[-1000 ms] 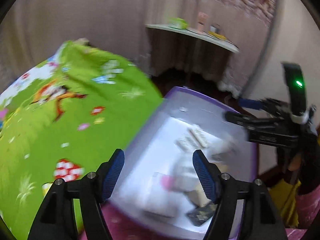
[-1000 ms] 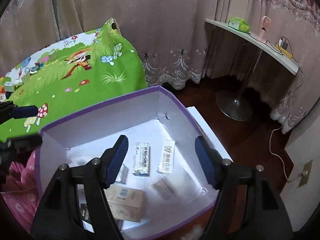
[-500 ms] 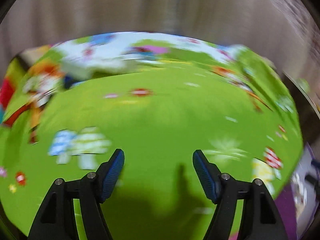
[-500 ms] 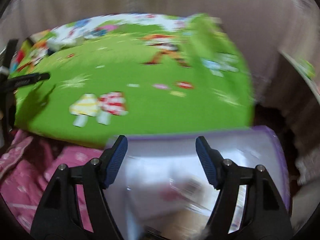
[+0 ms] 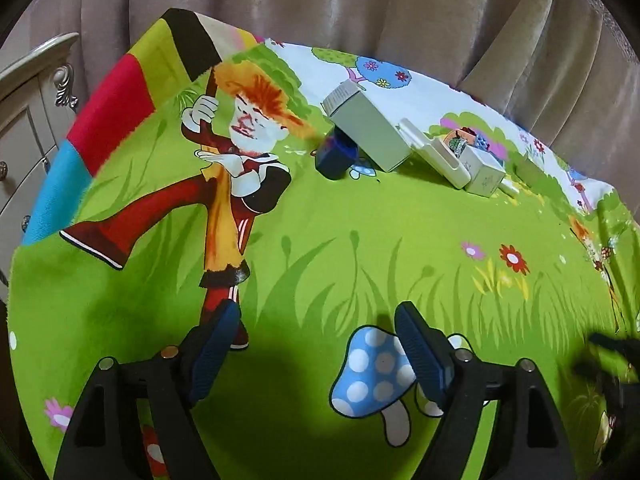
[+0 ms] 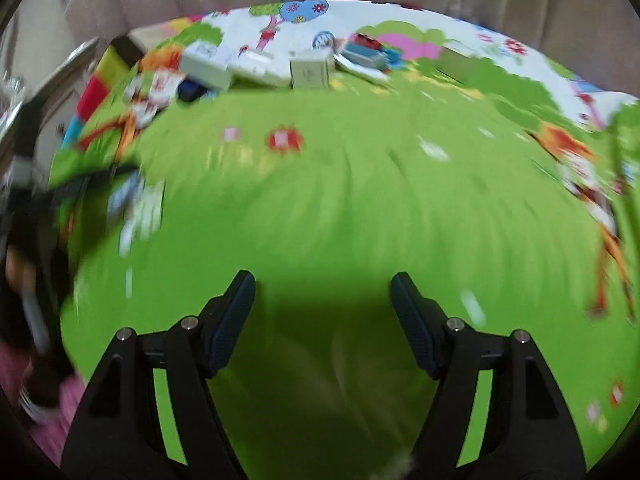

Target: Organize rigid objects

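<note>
Several small boxes lie at the far side of a green cartoon bedsheet (image 5: 360,220). In the left wrist view I see a grey-green box (image 5: 366,130), a dark blue box (image 5: 335,156) under its edge, a long white box (image 5: 434,154) and a small white cube box (image 5: 484,172). My left gripper (image 5: 316,326) is open and empty, well short of them. In the blurred right wrist view the white boxes (image 6: 206,64) and the cube box (image 6: 310,72) show at the top. My right gripper (image 6: 322,294) is open and empty above the sheet.
Beige curtains (image 5: 360,4) hang behind the bed. A cream carved cabinet (image 5: 28,92) stands at the left. The other gripper shows as a dark blur at the right edge (image 5: 612,360) of the left view. Pink cloth (image 6: 48,412) lies at the lower left.
Both grippers swung away from the purple-rimmed storage box to face the green sheet and the boxes at its far side. Both stayed open and empty.
</note>
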A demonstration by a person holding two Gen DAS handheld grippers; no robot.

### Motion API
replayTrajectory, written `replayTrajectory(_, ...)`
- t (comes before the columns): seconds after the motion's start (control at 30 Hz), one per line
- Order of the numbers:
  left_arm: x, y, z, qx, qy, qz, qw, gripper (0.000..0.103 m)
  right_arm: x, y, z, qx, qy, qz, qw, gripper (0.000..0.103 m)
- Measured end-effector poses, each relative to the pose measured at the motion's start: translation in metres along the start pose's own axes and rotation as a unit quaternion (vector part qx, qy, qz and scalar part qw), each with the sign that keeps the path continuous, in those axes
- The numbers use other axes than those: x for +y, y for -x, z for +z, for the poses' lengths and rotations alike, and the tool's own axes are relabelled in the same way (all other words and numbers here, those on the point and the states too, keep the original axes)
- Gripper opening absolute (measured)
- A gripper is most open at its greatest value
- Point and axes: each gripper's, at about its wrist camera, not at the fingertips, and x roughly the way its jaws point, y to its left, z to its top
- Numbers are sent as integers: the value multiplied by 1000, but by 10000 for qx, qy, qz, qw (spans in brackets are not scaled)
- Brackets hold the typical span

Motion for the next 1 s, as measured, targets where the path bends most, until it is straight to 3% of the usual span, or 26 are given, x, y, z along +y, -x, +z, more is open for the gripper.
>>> replayTrajectory(0.27,-10,-4,0,99,-189,103,9997,91,5,-80,123,-500,-1198,409,9907,74)
replayTrajectory(0.47,-8,-4,0,100,-182,48,9998,93,-11,-113,161,-639,-2047,363,9761,74)
replayTrajectory(0.5,-9,-4,0,106,-195,56,9997,94,-13,-116,161,-596,-2032,403,9765,56)
replayTrajectory(0.53,-9,-5,0,114,-211,65,9997,95,-13,-114,161,-655,-1893,292,9793,52)
replayTrajectory(0.63,-12,-6,0,150,-299,105,9994,97,-14,-98,148,-659,-1496,410,9857,50)
replayTrajectory(0.8,-17,-10,-1,228,-474,216,9984,101,-14,-47,97,-526,-297,350,9976,49)
replayTrajectory(1.0,-21,-12,-1,275,-569,275,9976,103,-28,-24,49,-206,420,224,9987,50)
